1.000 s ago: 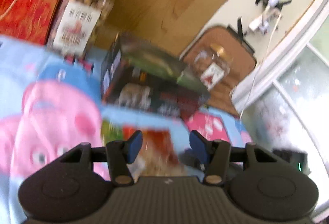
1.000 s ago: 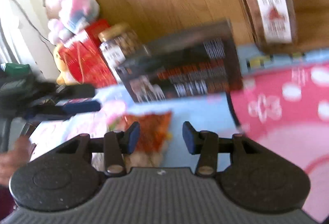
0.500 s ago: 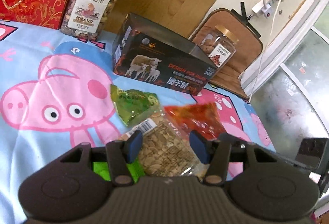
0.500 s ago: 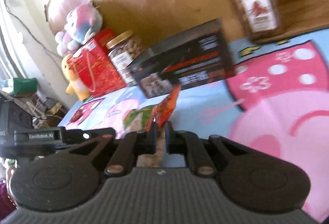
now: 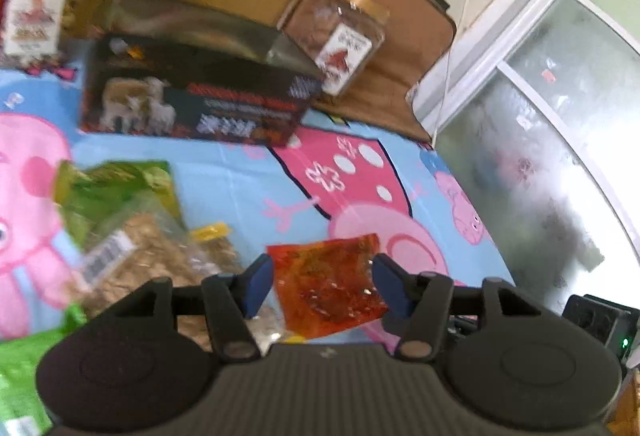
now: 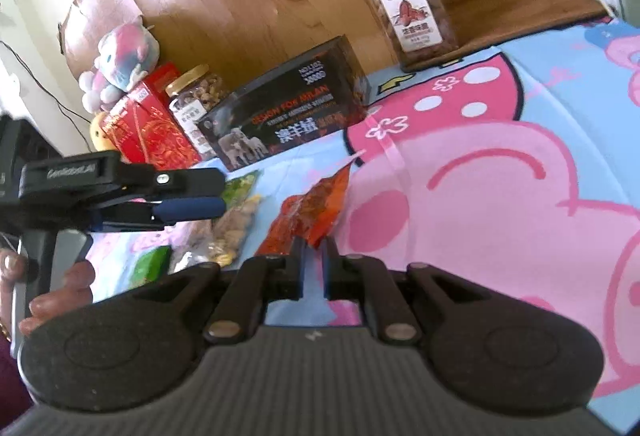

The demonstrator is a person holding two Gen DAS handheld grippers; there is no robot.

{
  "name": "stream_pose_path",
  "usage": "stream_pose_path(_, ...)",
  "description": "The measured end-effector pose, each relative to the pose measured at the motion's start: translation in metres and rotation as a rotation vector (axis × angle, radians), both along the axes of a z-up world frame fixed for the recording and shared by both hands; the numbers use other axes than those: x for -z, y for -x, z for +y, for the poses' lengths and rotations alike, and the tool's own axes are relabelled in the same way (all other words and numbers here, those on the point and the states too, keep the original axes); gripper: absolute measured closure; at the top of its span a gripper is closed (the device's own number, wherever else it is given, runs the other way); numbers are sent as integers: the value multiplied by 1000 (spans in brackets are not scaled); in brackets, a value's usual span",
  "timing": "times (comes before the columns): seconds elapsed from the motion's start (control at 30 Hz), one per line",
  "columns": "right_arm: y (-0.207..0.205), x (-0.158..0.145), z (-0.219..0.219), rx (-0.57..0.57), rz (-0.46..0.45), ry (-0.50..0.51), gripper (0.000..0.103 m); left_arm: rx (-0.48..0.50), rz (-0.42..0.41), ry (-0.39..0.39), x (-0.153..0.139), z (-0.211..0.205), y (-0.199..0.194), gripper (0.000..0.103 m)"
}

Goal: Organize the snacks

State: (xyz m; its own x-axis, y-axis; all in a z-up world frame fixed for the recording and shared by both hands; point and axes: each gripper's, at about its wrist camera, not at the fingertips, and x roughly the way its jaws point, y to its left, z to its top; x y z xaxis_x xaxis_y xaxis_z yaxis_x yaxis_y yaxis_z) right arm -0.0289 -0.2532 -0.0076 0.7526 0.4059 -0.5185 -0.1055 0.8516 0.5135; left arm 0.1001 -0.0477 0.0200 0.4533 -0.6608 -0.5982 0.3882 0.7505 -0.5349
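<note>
right gripper [image 6: 314,242] fingers pinched together on near edge of the red snack packet [image 6: 310,209]: glossy, translucent orange-red, crinkled, lifted off the cartoon-pig blanket [image 6: 500,175] and stretching fwd from the tips. in left view that packet [image 5: 326,290] hangs between the left gripper [image 5: 322,286] fingers, which stand wide apart, not touching it. just left of the left fingers: clear nut bag [image 5: 148,260] w/ barcode, then green packet [image 5: 112,187] beyond it. farther ahead a black box w/ sheep print [image 6: 288,119]; right of it a gold-lid jar [image 6: 408,3] on a brown pad, left of it another nut jar [image 6: 192,95] + red gift box [image 6: 148,127].
</note>
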Motion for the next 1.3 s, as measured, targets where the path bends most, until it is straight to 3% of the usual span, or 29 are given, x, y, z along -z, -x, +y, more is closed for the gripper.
stream_pose_path(0.1,0,2,-6,1,12,-26,82,-5,37,-2,11,-6,-6,47)
stream_pose_path(0.23,-5,8,-20,16,43,-108,78,-7,5,-49,14,-13,-2,48)
stream_pose_path(0.37,-7,2,-20,34,18,-38,74,-15,29,-57,9,-14,6,47)
stream_pose_path(0.5,-12,5,-20,-5,45,-62,66,24,55,-37,9,-20,9,47)
stream_pose_path(0.6,-7,8,-28,12,68,-120,66,10,47,-57,14,-21,6,48)
stream_pose_path(0.67,-3,7,-35,22,80,-154,66,-1,70,-30,16,-16,1,48)
stream_pose_path(0.87,-16,22,-42,52,165,-366,66,-4,84,-19,19,-12,-2,51)
stream_pose_path(1.0,-30,26,-29,65,161,-376,73,6,64,-44,19,-17,-1,50)
stream_pose_path(1.07,-33,27,-28,83,149,-368,88,7,80,-19,18,-14,-2,49)
stream_pose_path(1.23,-22,30,-48,157,135,-435,90,-13,138,122,18,3,-5,45)
stream_pose_path(1.3,-17,37,-63,167,153,-552,91,-12,148,136,19,2,-5,45)
